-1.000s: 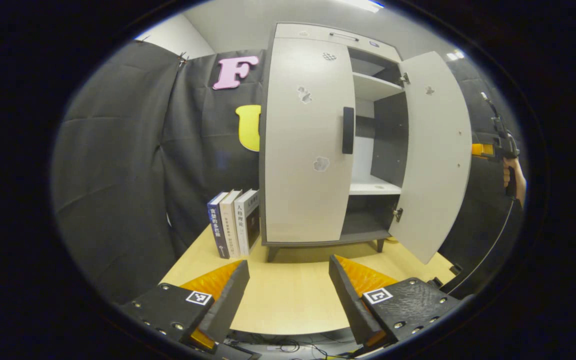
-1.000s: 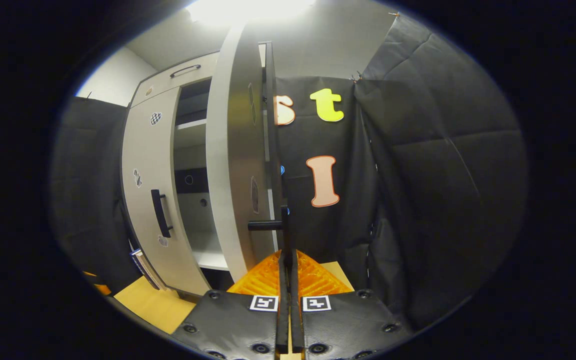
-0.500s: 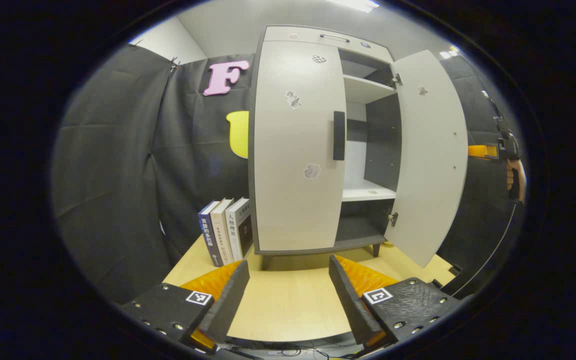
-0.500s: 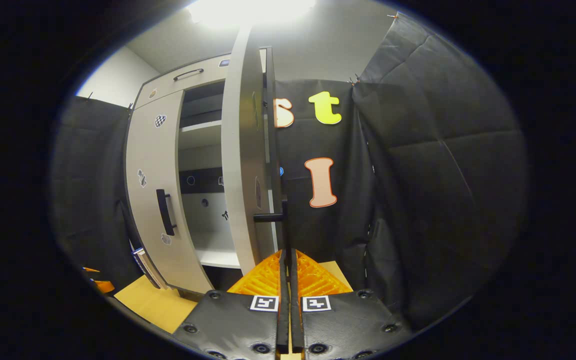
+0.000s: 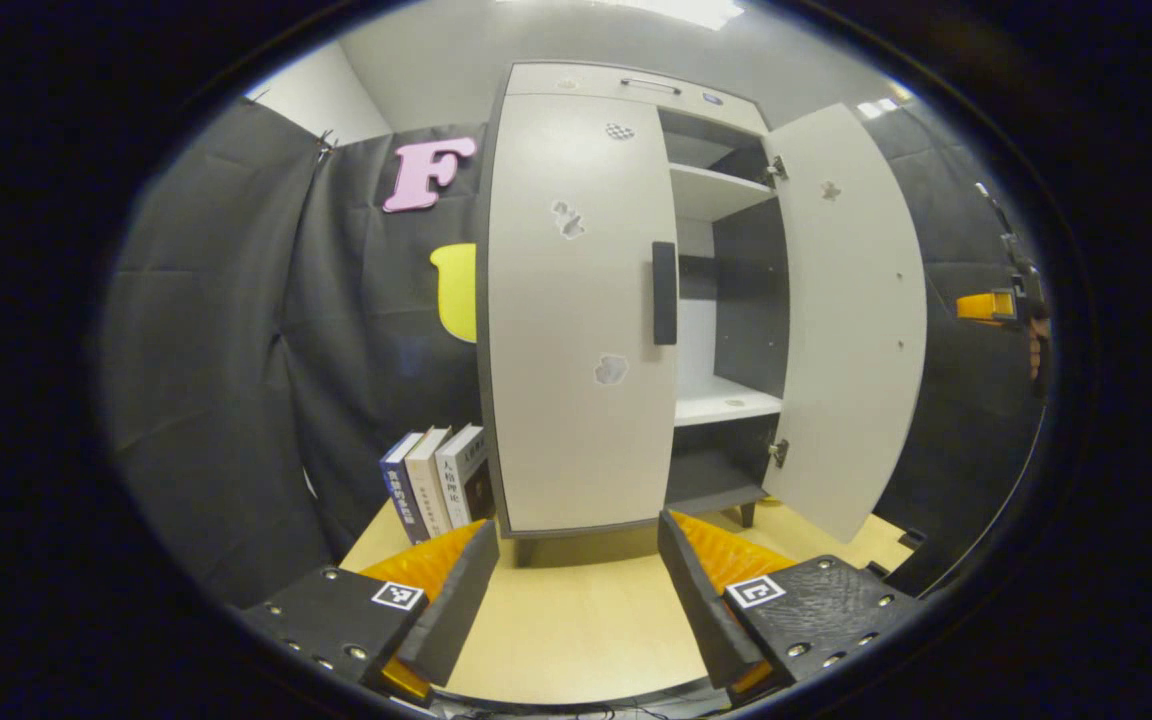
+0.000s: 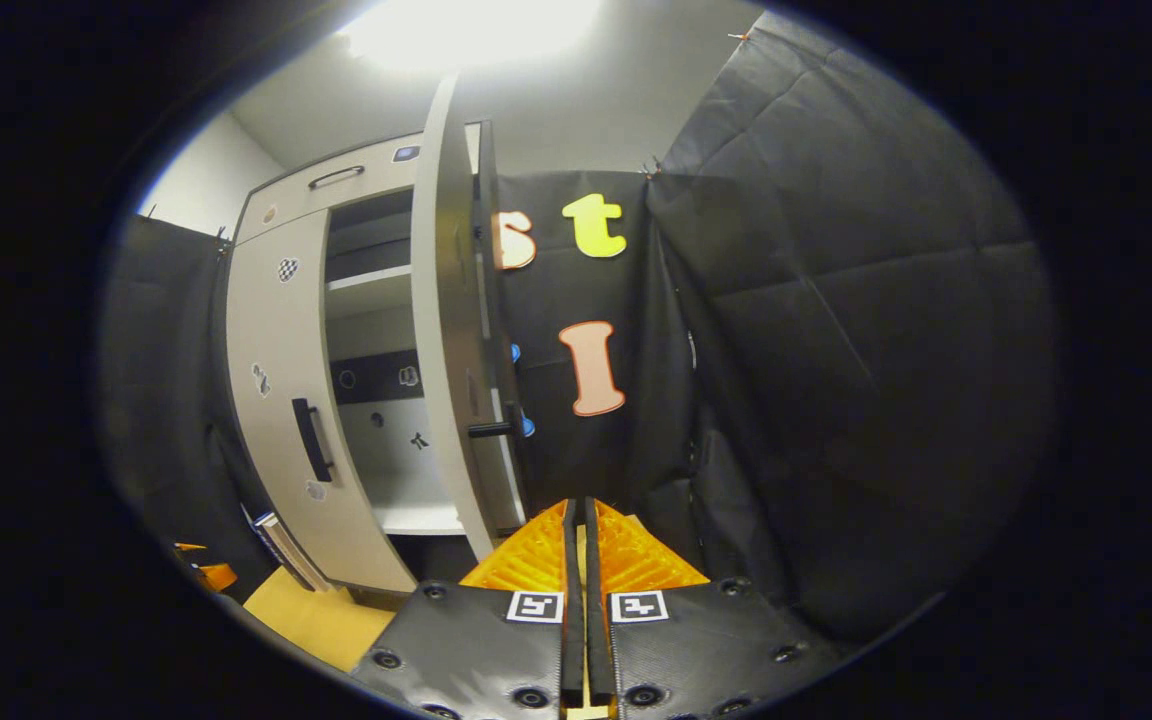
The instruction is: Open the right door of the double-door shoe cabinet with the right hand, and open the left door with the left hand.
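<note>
— So, how does the shoe cabinet look?

— Pale grey fronts on a dark carcass with short legs, standing on the light wooden worktop against the booth wall. Its right door is swung wide, showing white shelves and a dark back panel inside. The left door lies flush and closed, its black vertical handle at the inner edge, a few small stickers on its face.

— And the grippers?

— The left hand-held gripper hangs in front of the cabinet with its fingers spread wide, holding nothing. The right hand-held gripper has its fingers pressed together with nothing between them, just short of the open door's edge.

— Anything hard to make out?

— The right door's own handle shows only as a dark stub seen end-on. Three books stand left of the cabinet, partly cut off behind it. In the left gripper view the other gripper is a small shape at the far right rim, its holder's hand barely visible.
</note>
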{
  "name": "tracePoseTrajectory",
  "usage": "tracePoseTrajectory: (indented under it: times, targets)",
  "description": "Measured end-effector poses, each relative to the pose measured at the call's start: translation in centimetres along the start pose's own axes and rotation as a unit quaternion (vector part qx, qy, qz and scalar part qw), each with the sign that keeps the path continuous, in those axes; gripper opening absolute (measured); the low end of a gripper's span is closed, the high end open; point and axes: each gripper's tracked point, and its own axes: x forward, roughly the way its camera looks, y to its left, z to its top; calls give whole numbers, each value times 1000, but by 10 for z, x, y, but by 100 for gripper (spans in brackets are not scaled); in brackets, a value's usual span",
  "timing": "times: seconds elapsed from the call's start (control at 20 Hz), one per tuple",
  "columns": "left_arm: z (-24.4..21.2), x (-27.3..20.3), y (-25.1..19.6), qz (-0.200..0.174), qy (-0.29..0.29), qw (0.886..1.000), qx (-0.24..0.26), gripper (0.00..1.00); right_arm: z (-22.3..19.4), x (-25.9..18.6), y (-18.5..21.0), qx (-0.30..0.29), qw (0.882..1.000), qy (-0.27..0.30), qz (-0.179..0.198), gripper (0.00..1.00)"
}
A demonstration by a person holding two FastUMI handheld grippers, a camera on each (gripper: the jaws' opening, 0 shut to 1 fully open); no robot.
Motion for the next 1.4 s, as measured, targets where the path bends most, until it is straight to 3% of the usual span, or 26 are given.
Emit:
tracePoseTrajectory:
  times: [0.05, 0.1, 0.15, 0.4, 0.55, 0.7, 1.2, 1.4]
  targets:
    - [4, 3, -1, -4, -5, 1000, -2, 94, 1, -2, -5, -6, 1000, 0, -11, 4]
    - [7, 8, -2, -9, -9, 1000, -5, 94, -2, -4, -13, -12, 999, 6, -29, 18]
    - [13, 12, -3, -16, -13, 1000, -7, 93, -5, -9, -22, -18, 999, 13, -49, 24]
    - [55, 50, -32, -63, -36, 997, 14, 94, -2, -21, -47, -11, 993, 3, -119, 98]
    - [78, 71, -56, -74, -50, 996, 10, 94, 3, -9, -40, 30, 992, -26, -122, 98]
    - [96, 94, -78, -74, -52, 996, -3, 93, -5, -6, -43, 39, 992, -17, -122, 98]
    - [172, 186, -100, -37, -95, 994, -44, 94, -11, 36, -65, -37, 994, 24, -95, 98]
    - [191, 216, -105, -20, -106, 993, -54, 93, -14, 67, -62, -62, 995, 39, -65, 98]
